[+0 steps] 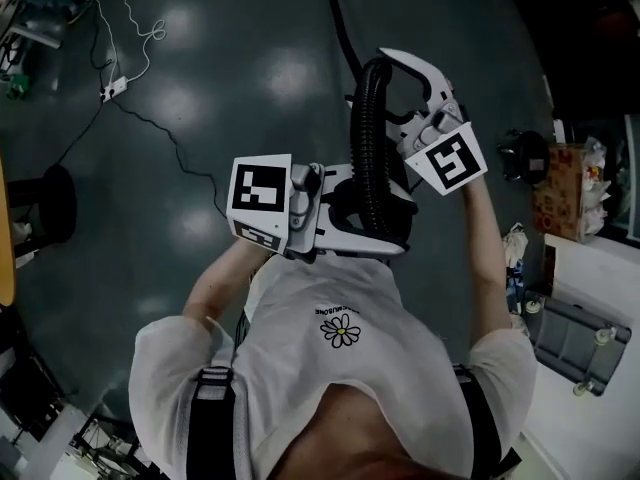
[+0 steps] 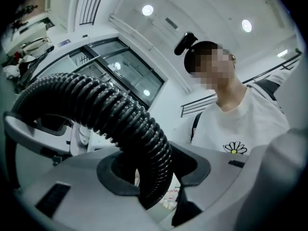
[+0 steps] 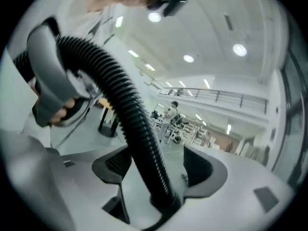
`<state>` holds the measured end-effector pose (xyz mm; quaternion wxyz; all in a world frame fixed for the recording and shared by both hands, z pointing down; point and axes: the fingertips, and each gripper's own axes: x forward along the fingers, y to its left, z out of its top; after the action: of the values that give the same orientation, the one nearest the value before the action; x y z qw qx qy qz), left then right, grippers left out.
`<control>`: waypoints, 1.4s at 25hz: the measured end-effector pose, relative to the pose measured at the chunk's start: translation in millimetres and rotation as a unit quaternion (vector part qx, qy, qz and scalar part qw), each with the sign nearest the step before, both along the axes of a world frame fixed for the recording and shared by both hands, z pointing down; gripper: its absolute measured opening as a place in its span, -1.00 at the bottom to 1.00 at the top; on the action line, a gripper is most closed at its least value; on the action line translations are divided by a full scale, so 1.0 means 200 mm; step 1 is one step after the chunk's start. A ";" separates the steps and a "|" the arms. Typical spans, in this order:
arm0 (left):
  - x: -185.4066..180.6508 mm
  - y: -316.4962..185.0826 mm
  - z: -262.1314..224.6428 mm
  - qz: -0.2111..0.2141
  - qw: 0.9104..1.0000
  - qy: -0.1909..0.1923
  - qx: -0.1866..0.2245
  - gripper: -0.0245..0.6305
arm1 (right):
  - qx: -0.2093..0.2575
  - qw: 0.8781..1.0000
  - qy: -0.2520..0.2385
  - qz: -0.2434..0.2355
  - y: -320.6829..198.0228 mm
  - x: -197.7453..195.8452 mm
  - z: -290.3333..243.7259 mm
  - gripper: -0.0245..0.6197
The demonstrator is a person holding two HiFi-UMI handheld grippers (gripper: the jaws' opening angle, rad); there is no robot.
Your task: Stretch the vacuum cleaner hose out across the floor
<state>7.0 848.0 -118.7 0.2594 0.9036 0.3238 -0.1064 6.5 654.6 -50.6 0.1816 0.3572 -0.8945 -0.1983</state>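
- The hose (image 1: pixel 370 138) is a black ribbed tube held up in the air in front of the person's chest. It stands in a steep arch between the two tongs, not laid on the floor (image 1: pixel 200 88).
- The left tongs (image 1: pixel 375 213) sit at the lower end of the arch, just ahead of the shirt (image 1: pixel 340 368).
- In the left gripper view the left tongs (image 2: pixel 154 177) are apart with the hose (image 2: pixel 120 114) dropping down between them. The tube fills most of the gap and lies close to the right pad. A pale sliver shows between it and the left pad, so they are not clamped on it.
- The right tongs (image 1: pixel 385 83) are at the top of the arch, farther from the body.
- In the right gripper view the right tongs (image 3: pixel 159 167) are wide apart. The hose (image 3: pixel 130 109) runs down into the base of the gap with clear space on both sides, so neither pad presses it.
- From there the hose curves up and over to the left tongs (image 3: pixel 48 76) at the upper left of that view, where fingers (image 3: pixel 65 110) show on the handle.
- A dark line (image 1: pixel 340 18) leads from the top of the arch to the upper edge of the head view.
- A white cable (image 1: pixel 140 38) and a power strip (image 1: pixel 113 90) lie on the floor well to the left, with a stool (image 1: pixel 45 203) near the left edge.
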 end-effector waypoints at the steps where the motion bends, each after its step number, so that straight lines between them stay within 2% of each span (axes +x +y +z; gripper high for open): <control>1: -0.01 0.08 0.02 0.003 1.000 -0.004 0.016 -0.36 | -0.053 0.996 -0.068 0.018 0.07 0.05 0.04 0.09; 2: -0.01 0.16 0.03 0.006 0.999 -0.008 0.040 -0.36 | -0.110 0.985 -0.125 0.035 0.14 0.12 0.11 0.10; 3: -0.01 0.23 0.05 0.004 0.998 -0.012 0.066 -0.36 | -0.166 0.972 -0.161 0.047 0.21 0.18 0.22 0.10; 6: 0.00 0.38 0.03 -0.028 0.992 -0.006 0.121 -0.40 | -0.316 0.918 -0.235 0.051 0.46 0.33 0.61 0.10; 7: 0.02 0.41 0.01 -0.043 0.990 -0.006 0.134 -0.41 | -0.351 0.901 -0.251 0.042 0.52 0.33 0.73 0.10; 8: 0.04 0.44 -0.01 -0.058 0.987 -0.009 0.148 -0.41 | -0.376 0.890 -0.254 0.029 0.56 0.32 0.84 0.10; 9: 0.05 0.47 -0.03 -0.073 0.984 -0.017 0.160 -0.41 | -0.392 0.886 -0.249 0.012 0.58 0.28 0.92 0.10; 11: 0.07 0.55 -0.03 -0.107 0.977 -0.050 0.179 -0.41 | -0.408 0.884 -0.227 -0.032 0.61 0.16 1.00 0.10; 14: 0.06 0.68 0.04 -0.148 0.960 -0.119 0.207 -0.41 | -0.421 0.886 -0.148 -0.127 0.67 -0.06 1.01 0.10; 17: 0.01 0.70 0.13 -0.173 0.941 -0.163 0.242 -0.41 | -0.454 0.867 -0.059 -0.199 0.72 -0.31 1.16 0.10; 19: -0.02 0.68 0.22 -0.192 0.925 -0.194 0.263 -0.41 | -0.476 0.851 -0.028 -0.219 0.73 -0.45 1.30 0.10; 21: -0.06 0.70 0.32 -0.192 0.914 -0.229 0.273 -0.41 | -0.487 0.842 -0.009 -0.231 0.72 -0.55 1.40 0.10; 22: -0.08 0.71 0.36 -0.186 0.913 -0.241 0.271 -0.41 | -0.485 0.841 0.002 -0.238 0.71 -0.59 1.42 0.10; 24: -0.10 0.74 0.38 -0.176 0.920 -0.241 0.254 -0.41 | -0.474 0.840 0.029 -0.261 0.70 -0.63 1.43 0.10; 26: -0.08 0.74 0.35 -0.178 0.929 -0.216 0.241 -0.41 | -0.476 0.836 0.032 -0.271 0.67 -0.67 1.43 0.10; 28: -0.05 0.73 0.32 -0.187 0.937 -0.189 0.228 -0.41 | -0.496 0.829 0.029 -0.258 0.65 -0.72 1.51 0.10; 29: -0.04 0.73 0.30 -0.191 0.940 -0.176 0.219 -0.41 | -0.512 0.821 0.035 -0.249 0.65 -0.74 1.59 0.10; 31: -0.06 0.72 0.24 -0.194 0.946 -0.154 0.211 -0.41 | -0.554 0.798 0.042 -0.233 0.71 -0.83 1.76 0.10; 33: -0.16 0.70 0.20 -0.186 0.946 -0.149 0.220 -0.41 | -0.590 0.772 0.040 -0.232 0.79 -0.99 1.86 0.10; 34: -0.23 0.69 0.20 -0.177 0.945 -0.152 0.230 -0.41 | -0.597 0.765 0.047 -0.237 0.83 -1.08 1.89 0.10; 35: -0.27 0.69 0.19 -0.167 0.945 -0.153 0.236 -0.41 | -0.594 0.765 0.058 -0.242 0.86 -1.15 1.93 0.10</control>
<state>-46.8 986.8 -80.6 0.0633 0.9855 0.1403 0.0709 -223.8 827.4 335.4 0.3555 -0.0628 -0.8777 0.3150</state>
